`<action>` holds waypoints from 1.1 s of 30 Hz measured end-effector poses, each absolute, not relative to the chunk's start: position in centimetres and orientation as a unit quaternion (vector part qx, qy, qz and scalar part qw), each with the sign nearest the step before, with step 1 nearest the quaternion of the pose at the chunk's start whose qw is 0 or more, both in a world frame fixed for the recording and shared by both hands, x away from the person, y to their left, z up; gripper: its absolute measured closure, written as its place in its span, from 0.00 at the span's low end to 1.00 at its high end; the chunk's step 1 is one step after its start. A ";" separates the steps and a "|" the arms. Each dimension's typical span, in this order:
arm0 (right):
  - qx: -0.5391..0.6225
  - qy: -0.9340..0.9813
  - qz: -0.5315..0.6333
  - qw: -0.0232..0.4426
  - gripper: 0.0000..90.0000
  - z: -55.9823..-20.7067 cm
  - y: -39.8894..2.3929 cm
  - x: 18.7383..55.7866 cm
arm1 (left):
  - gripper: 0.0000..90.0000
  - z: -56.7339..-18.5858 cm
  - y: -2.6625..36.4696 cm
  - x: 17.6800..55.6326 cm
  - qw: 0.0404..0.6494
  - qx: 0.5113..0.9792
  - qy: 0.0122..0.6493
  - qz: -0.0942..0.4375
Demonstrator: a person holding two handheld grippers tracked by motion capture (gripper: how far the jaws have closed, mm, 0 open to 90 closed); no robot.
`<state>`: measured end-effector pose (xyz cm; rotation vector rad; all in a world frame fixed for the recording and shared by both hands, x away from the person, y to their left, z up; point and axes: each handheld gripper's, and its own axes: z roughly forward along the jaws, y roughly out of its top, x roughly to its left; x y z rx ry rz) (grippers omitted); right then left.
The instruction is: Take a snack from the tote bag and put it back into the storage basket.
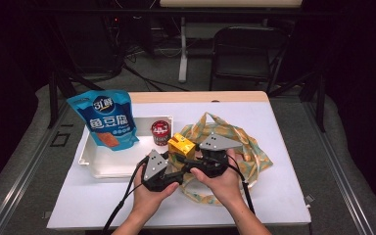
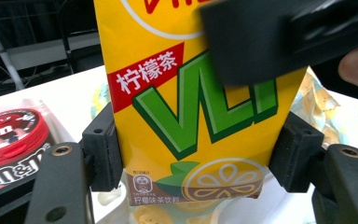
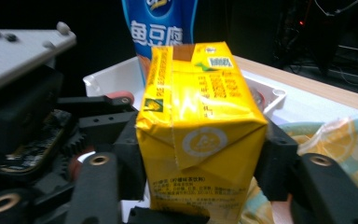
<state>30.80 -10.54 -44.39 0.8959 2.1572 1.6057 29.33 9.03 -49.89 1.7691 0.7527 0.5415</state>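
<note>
A yellow lemon-tea carton (image 1: 181,145) is held above the table between both grippers. In the left gripper view its green-lettered front (image 2: 191,93) stands upright, and my left gripper (image 2: 198,154) has a pad against each side edge. The right gripper's black body (image 2: 261,37) covers the carton's upper right there. In the right gripper view the carton's folded end (image 3: 200,140) faces the camera, and my right gripper (image 3: 200,158) has its pads against both sides. The left gripper (image 3: 23,107) sits close at the left. From above, the left gripper (image 1: 175,169) and right gripper (image 1: 188,157) meet at the carton.
A white tray (image 1: 90,159) at the left holds a blue snack bag (image 1: 104,117) and a red-lidded M&M's tub (image 1: 160,131). A yellow patterned cloth bag (image 1: 245,147) lies under and to the right of the hands. A black chair (image 1: 245,49) stands beyond the table.
</note>
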 end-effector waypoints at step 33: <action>0.378 0.707 0.572 0.175 0.33 -46.5 -19.6 29.7 | 0.36 -51.8 16.1 31.4 0.534 0.687 0.423 0.253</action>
